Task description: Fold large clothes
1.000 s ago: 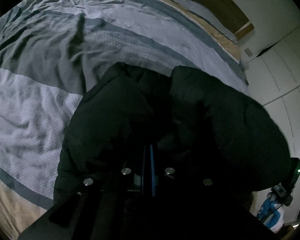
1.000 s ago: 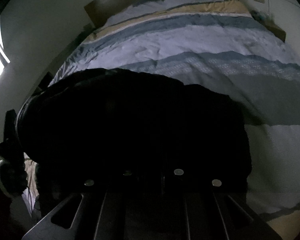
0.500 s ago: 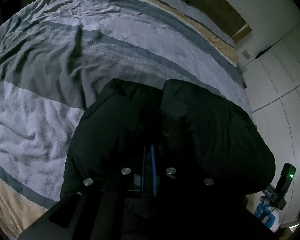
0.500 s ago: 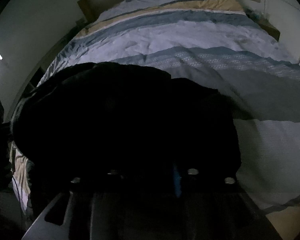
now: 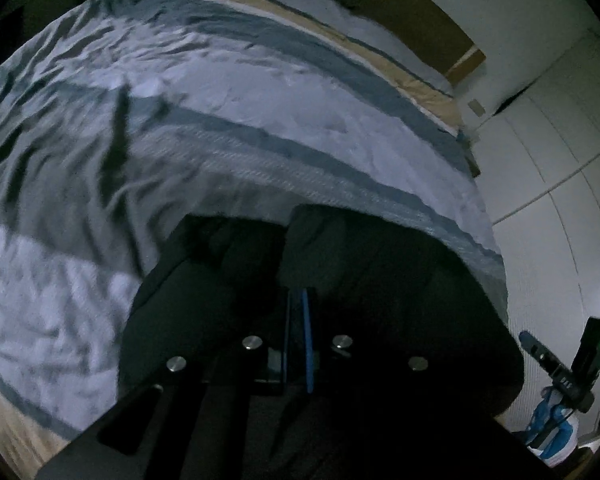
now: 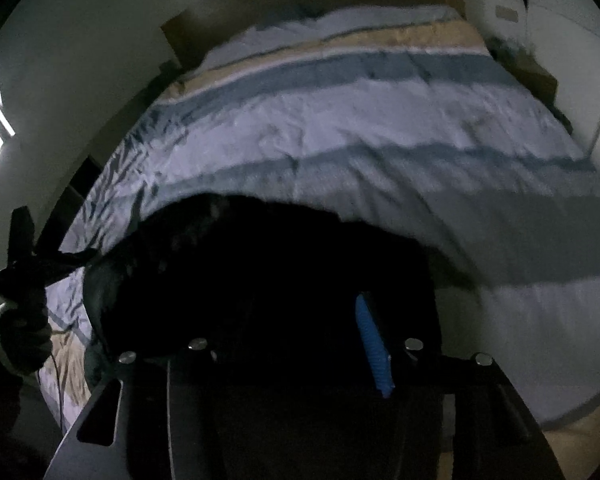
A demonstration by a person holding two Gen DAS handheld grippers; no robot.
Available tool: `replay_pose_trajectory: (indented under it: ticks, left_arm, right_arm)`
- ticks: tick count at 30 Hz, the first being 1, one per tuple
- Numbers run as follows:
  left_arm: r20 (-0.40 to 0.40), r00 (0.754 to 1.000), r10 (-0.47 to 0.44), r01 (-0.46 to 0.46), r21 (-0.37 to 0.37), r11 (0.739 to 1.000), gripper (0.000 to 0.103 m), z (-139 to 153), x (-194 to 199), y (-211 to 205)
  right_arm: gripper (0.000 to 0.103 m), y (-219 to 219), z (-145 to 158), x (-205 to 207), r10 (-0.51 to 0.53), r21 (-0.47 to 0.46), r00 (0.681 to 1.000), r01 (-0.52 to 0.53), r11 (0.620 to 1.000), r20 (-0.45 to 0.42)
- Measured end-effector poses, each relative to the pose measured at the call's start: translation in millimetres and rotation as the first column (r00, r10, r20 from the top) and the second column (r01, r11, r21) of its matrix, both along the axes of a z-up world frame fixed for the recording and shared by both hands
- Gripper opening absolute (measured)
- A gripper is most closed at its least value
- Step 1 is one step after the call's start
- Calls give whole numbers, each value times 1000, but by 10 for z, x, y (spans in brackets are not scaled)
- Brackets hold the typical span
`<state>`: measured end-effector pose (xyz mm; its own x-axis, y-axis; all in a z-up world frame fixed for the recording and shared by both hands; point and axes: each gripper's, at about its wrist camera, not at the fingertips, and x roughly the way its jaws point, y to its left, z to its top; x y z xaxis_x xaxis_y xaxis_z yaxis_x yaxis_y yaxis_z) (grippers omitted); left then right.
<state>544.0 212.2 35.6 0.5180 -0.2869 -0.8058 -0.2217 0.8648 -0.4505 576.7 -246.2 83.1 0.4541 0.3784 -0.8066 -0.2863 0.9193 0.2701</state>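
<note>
A large black padded jacket point(image 5: 380, 280) lies on the near part of a bed with a blue, grey and tan striped cover point(image 5: 260, 92). My left gripper point(image 5: 298, 300) is shut on a fold of the jacket, its blue pads pressed close together. In the right wrist view the jacket point(image 6: 260, 280) fills the lower middle. My right gripper point(image 6: 300, 320) has its jaws spread wide; one blue pad point(image 6: 372, 348) shows at the right and the jacket cloth lies between the fingers.
A wooden headboard point(image 6: 300, 12) stands at the far end of the bed. White wardrobe doors point(image 5: 560, 140) run along the bed's right side. The other handheld gripper point(image 6: 20, 264) shows at the left of the right wrist view.
Both grippers have pulled back toward the bed's near edge, so the jacket sits lower in both views. The right gripper's jaws have spread and its blue pad has come into view.
</note>
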Motion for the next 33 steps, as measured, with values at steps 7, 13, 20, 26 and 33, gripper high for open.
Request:
replay_pose_trajectory:
  ticks: [7,13,20,26,33]
  left_arm:
    - [25,997,-72,72,-7,997,6,-20,449,-347]
    - [28,991,-129,128,4,992,6,-122,658,-654]
    - [-62,979,-193,194,15,981,6,-618,423,-945]
    - [-115,970,-215,218,15,976,6,-901,72,-1066]
    - [-149,964,-220,230,55,972,6,-1087,-143,-1143]
  right_arm:
    - [58,525,-86,368,88,-6,996,-88,996,12]
    - [59,937,-126,454,178,-12,983,-178,984,36]
    - [59,1106,-563,255,250,-99,968,-252,963,-39]
    - [59,948,-845,-40,245,-114,965,-255,960,-95]
    - [60,864,-1093,-347,254,-170,963,-267,949,-92]
